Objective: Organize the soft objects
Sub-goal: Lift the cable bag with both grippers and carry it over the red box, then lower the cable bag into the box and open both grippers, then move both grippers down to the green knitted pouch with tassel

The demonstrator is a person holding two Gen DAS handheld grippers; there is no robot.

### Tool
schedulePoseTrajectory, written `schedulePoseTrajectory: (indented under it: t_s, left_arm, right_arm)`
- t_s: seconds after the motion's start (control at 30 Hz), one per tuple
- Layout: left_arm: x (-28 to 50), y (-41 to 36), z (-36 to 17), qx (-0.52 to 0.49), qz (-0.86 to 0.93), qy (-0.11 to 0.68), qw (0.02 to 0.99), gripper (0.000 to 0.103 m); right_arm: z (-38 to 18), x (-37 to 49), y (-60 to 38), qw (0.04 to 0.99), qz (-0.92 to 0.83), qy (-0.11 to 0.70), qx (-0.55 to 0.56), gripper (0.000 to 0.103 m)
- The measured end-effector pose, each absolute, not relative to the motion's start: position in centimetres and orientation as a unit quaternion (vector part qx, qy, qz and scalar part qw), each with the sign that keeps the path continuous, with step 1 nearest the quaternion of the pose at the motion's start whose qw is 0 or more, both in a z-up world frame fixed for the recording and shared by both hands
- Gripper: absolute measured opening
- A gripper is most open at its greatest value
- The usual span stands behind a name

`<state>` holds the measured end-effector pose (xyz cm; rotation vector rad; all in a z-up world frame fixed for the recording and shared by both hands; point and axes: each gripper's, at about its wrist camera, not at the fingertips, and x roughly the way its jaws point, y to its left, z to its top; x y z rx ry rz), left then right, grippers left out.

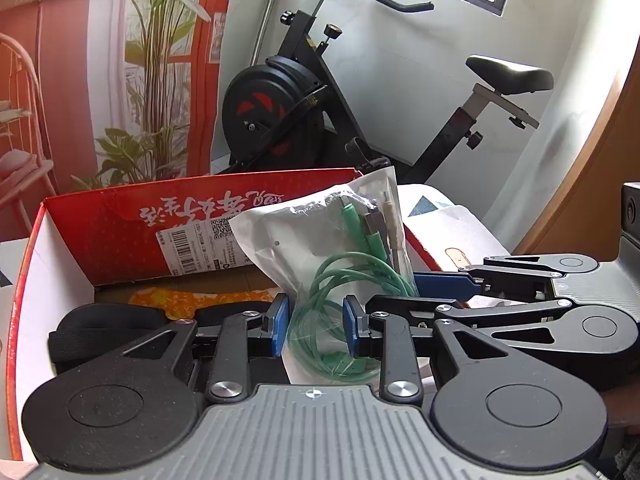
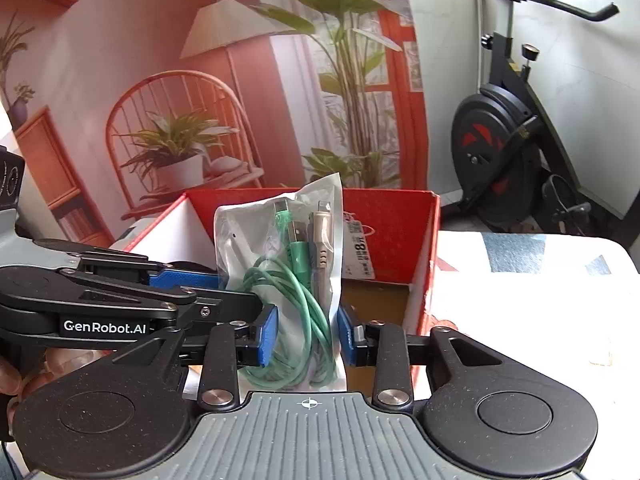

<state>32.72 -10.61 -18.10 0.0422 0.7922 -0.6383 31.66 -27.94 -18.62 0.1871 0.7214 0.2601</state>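
**Bag of cables held over the red box**

Left wrist view: I see my left gripper point(image 1: 314, 330) pinching the lower part of a clear bag point(image 1: 320, 256) of coiled green cables, blue pads pressed into the plastic on both sides. The bag stands upright, long axis vertical, plugs at the top. The right gripper point(image 1: 444, 282) reaches in from the right at the bag's edge; I cannot tell from here whether it grips. Behind and below lies the open red box point(image 1: 120, 220), with a black strap point(image 1: 100, 332) and something orange point(image 1: 168, 298) already inside.

Right wrist view: the bag point(image 2: 288, 264) sits straight ahead between the right gripper's point(image 2: 306, 334) pads. The left pad touches; the right pad looks just clear of the plastic, so I read these jaws as loosely spread. The left gripper point(image 2: 224, 292) comes in from the left. The box point(image 2: 392, 216) opens directly beyond the bag, so I judge the coming move is forward and down. The bag is soft, crinkled, glossy.
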Motion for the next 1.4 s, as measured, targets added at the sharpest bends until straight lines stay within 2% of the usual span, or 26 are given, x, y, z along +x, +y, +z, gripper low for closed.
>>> schedulePoseTrajectory:
  t_s: [0.13, 0.6, 0.87, 1.1, 1.4]
  left_arm:
    - [32.7, -11.0, -18.2, 0.029, -0.303, 0.384, 0.872, 0.037]
    - [28.1, -8.1, -14.1, 0.055, -0.285, 0.32, 0.902, 0.046]
    - [23.0, -3.6, -13.0, 0.048, -0.259, 0.307, 0.915, 0.046]
    - [19.3, 0.0, -15.1, 0.045, -0.236, 0.323, 0.915, 0.046]
    - [16.3, 1.8, -19.8, 0.01, -0.222, 0.362, 0.906, 0.046]
  right_arm:
    - [-19.0, 31.3, -28.1, 0.93, 0.104, 0.344, 0.079, 0.036]
    - [-16.8, 27.4, -28.6, 0.946, 0.075, 0.307, 0.074, 0.035]
    - [-15.2, 22.9, -27.4, 0.954, 0.074, 0.282, 0.067, 0.035]
    - [-16.0, 18.3, -25.8, 0.952, 0.084, 0.284, 0.079, 0.035]
    - [-21.1, 14.4, -22.4, 0.932, 0.091, 0.337, 0.102, 0.035]
